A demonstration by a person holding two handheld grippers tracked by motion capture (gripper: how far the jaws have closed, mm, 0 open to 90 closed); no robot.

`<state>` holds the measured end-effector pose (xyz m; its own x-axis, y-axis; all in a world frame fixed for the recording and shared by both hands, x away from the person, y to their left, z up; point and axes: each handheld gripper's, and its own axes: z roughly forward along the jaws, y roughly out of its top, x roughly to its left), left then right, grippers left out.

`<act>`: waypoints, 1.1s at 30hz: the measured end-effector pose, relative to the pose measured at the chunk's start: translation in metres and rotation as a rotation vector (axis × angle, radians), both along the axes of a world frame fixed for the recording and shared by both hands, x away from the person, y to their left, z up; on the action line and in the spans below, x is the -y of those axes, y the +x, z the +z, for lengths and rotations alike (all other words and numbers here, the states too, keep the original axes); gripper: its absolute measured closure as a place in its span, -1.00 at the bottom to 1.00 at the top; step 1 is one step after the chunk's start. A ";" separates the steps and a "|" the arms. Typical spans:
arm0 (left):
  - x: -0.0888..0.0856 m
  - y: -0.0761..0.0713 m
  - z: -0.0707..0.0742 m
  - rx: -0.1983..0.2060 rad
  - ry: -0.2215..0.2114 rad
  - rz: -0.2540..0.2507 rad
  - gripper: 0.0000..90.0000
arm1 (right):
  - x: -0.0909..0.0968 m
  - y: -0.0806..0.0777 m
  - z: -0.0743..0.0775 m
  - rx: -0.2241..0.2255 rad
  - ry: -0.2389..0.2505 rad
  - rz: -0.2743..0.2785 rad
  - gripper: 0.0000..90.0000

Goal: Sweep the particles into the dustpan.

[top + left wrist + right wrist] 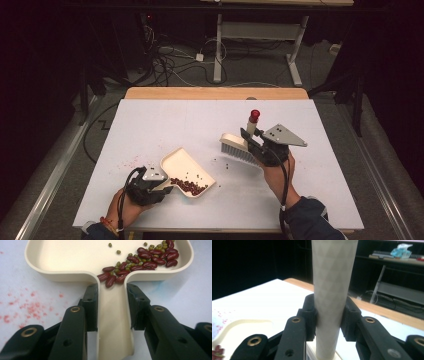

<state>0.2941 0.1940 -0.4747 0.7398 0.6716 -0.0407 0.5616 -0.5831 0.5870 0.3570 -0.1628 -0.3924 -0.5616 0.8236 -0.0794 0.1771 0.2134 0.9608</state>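
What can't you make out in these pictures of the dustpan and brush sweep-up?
- Loose beans between brush and dustpan: high view, too small to tell their kind.
- Brush bristles: right gripper view, hidden below the handle and the right tongs.
- Dustpan's front lip: left gripper view, cut off by the top edge.
- Handle end: left gripper view, cut off at the bottom edge between the left tongs.

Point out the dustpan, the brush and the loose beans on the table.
dustpan (181, 161): high view, bare inner floor.
brush (239, 151): high view, bristle row.
loose beans (227, 165): high view, one stray bean on the table.
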 end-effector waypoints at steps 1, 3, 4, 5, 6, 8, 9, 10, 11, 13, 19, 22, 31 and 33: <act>-0.001 -0.002 0.000 -0.002 0.002 -0.004 0.41 | 0.000 0.000 0.000 0.000 0.000 0.000 0.57; -0.001 -0.008 0.000 -0.006 0.005 -0.017 0.41 | 0.000 0.002 -0.003 -0.001 -0.022 -0.015 0.56; -0.001 -0.010 0.000 -0.008 0.005 -0.025 0.41 | 0.000 0.002 -0.005 -0.002 -0.033 -0.016 0.56; 0.000 -0.012 0.000 -0.008 0.005 -0.029 0.41 | 0.000 0.003 -0.006 0.002 -0.044 -0.016 0.57; 0.000 -0.015 0.000 -0.009 0.007 -0.036 0.41 | 0.000 0.002 -0.007 -0.007 -0.049 -0.010 0.57; 0.002 -0.019 0.001 -0.003 0.013 -0.047 0.41 | 0.001 0.000 -0.008 -0.015 -0.074 -0.004 0.57; 0.004 -0.021 0.001 0.000 0.023 -0.052 0.41 | 0.002 -0.001 -0.008 -0.014 -0.081 -0.001 0.57; 0.006 -0.022 0.002 0.001 0.025 -0.056 0.41 | 0.003 -0.003 -0.007 -0.017 -0.080 0.003 0.57; 0.007 -0.023 0.002 0.000 0.026 -0.060 0.41 | 0.005 -0.004 -0.007 -0.019 -0.078 0.011 0.57; 0.012 -0.025 0.002 0.002 0.032 -0.065 0.41 | 0.007 -0.009 -0.006 -0.027 -0.080 0.021 0.57; 0.022 -0.026 0.001 0.003 0.051 -0.079 0.41 | 0.006 -0.021 -0.007 -0.046 -0.078 0.070 0.57; 0.027 -0.025 0.000 0.006 0.064 -0.077 0.41 | 0.004 -0.030 -0.006 -0.054 -0.077 0.104 0.57; 0.034 -0.020 -0.001 0.001 0.065 -0.067 0.41 | -0.010 -0.063 -0.005 -0.073 -0.120 0.171 0.56; 0.035 -0.020 -0.002 -0.001 0.066 -0.063 0.41 | -0.014 -0.070 -0.005 -0.079 -0.124 0.186 0.56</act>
